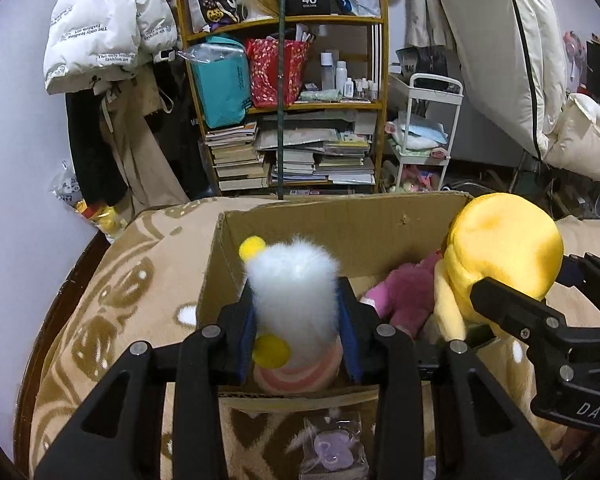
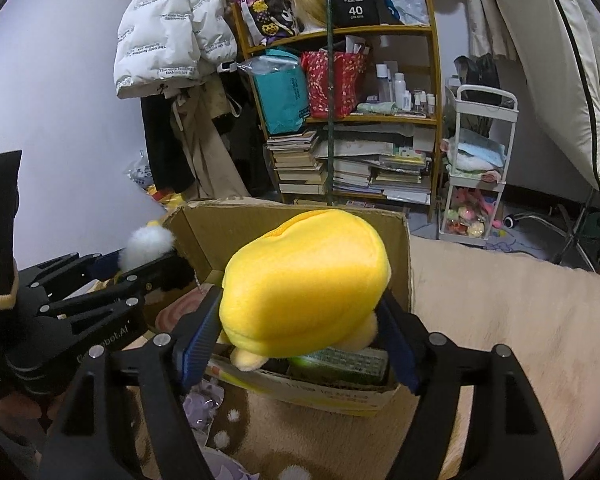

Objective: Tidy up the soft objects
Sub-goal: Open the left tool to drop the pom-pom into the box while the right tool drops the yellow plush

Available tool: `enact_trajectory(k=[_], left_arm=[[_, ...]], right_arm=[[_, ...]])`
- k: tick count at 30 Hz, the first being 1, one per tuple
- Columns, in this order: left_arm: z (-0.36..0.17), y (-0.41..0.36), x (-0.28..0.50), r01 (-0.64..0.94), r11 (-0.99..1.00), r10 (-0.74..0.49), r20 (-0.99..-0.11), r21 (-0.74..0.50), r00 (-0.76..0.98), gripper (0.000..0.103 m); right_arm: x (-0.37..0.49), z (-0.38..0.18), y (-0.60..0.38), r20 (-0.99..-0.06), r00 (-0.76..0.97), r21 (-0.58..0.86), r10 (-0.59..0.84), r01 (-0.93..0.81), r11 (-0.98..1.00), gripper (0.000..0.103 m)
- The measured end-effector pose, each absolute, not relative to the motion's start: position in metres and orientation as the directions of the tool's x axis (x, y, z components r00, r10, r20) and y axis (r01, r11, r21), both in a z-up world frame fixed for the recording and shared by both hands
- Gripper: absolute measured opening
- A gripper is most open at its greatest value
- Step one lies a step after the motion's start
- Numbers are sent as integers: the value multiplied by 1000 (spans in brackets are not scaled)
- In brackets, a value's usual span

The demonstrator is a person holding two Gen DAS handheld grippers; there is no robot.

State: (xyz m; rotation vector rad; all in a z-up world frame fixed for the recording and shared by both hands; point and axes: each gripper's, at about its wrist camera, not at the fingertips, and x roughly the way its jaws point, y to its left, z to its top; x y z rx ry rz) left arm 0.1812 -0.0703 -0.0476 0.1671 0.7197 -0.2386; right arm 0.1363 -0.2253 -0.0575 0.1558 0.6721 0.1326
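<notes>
My left gripper (image 1: 298, 312) is shut on a fluffy white plush (image 1: 296, 280) with yellow pompoms and a pink striped base, held over the near edge of an open cardboard box (image 1: 340, 232). My right gripper (image 2: 300, 320) is shut on a big yellow plush (image 2: 304, 280), held above the same box (image 2: 400, 264). In the left wrist view the yellow plush (image 1: 504, 256) hangs over the box's right side with the right gripper's finger (image 1: 512, 308) against it. A pink plush (image 1: 404, 296) lies inside the box. The white plush (image 2: 148, 246) shows at left in the right wrist view.
The box stands on a brown patterned blanket (image 1: 140, 300). A clear bag with a purple item (image 1: 332, 448) lies in front of the box. Behind stand a wooden shelf (image 1: 292, 112) of books and bags, a white cart (image 1: 424, 140) and hanging coats (image 1: 108, 24).
</notes>
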Motion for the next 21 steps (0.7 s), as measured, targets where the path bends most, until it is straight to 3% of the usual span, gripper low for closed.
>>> enact_trajectory(k=[1, 3, 14, 17, 21], left_arm=[[-48, -71, 181, 273, 959, -156, -668, 72, 727, 38], [-48, -71, 180, 263, 961, -141, -659, 89, 739, 52], [-43, -62, 181, 234, 969, -121, -673, 80, 729, 68], [-41, -60, 181, 223, 972, -112, -676, 79, 729, 79], [-40, -57, 178, 217, 973, -108, -674, 81, 731, 81]], right_arm=[[136, -58, -226, -609, 774, 188, 172, -70, 980, 79], [136, -58, -226, -610, 773, 190, 175, -72, 979, 80], [135, -56, -230, -600, 784, 191, 162, -56, 980, 92], [132, -53, -233, -591, 792, 194, 156, -49, 980, 101], [128, -50, -237, -584, 797, 198, 150, -40, 979, 103]])
